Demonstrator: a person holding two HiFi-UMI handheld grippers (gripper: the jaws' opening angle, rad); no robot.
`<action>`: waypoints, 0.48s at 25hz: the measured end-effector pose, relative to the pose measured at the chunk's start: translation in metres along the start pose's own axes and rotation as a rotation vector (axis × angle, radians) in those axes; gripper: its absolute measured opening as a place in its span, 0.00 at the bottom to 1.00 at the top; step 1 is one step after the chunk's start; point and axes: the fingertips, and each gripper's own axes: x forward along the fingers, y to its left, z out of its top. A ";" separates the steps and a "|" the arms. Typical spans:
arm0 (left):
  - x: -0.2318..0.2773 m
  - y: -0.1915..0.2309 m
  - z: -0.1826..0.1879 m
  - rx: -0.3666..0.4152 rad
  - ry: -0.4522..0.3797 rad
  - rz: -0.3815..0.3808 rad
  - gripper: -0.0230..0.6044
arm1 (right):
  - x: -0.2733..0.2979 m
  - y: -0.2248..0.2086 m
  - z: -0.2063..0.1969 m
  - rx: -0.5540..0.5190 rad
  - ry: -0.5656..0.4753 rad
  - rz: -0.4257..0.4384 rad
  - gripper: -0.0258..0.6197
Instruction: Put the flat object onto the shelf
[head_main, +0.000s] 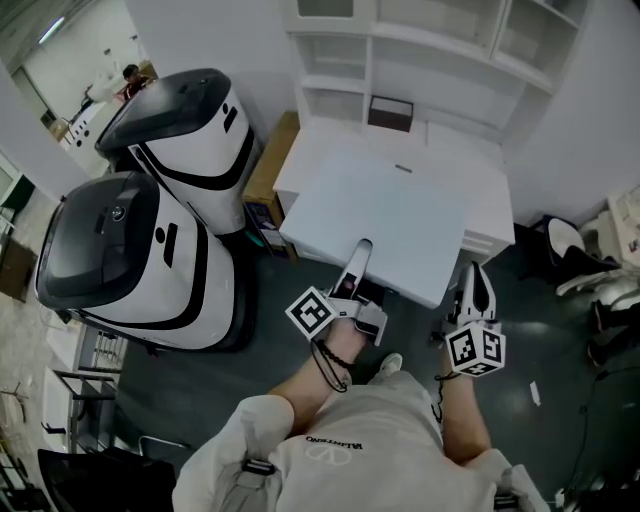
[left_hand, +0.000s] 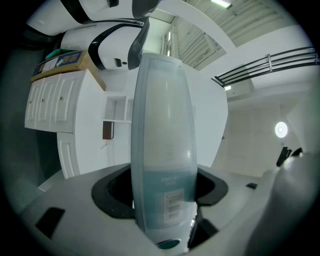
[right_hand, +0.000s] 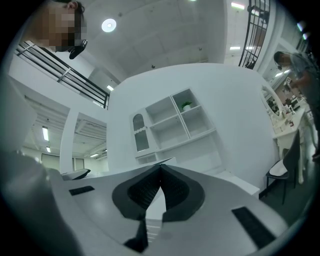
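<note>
Two hand-held grippers were pictured on a large pale-blue flat panel (head_main: 385, 215) (left_hand: 162, 125), which was held roughly flat in the air above a white desk (head_main: 485, 150), in front of a white shelf unit (head_main: 400, 45) (right_hand: 175, 125). The left gripper (head_main: 360, 252) (left_hand: 165, 192) was clamped on the panel's near edge, jaws pressed against both faces. The right gripper (head_main: 477, 275) (right_hand: 160, 172) was set at the near right corner, jaws drawn together, apparently on the thin edge. Two white-and-black rounded machines (head_main: 120, 260) were parked at left.
</note>
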 end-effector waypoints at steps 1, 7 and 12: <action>0.002 0.002 0.001 -0.006 -0.001 -0.001 0.53 | 0.004 -0.001 0.000 -0.001 -0.002 0.000 0.06; 0.026 0.013 0.001 -0.020 0.006 0.002 0.53 | 0.028 -0.011 -0.001 0.000 -0.001 -0.003 0.06; 0.058 0.020 0.003 -0.006 0.001 0.002 0.53 | 0.058 -0.027 0.001 0.018 -0.008 0.005 0.06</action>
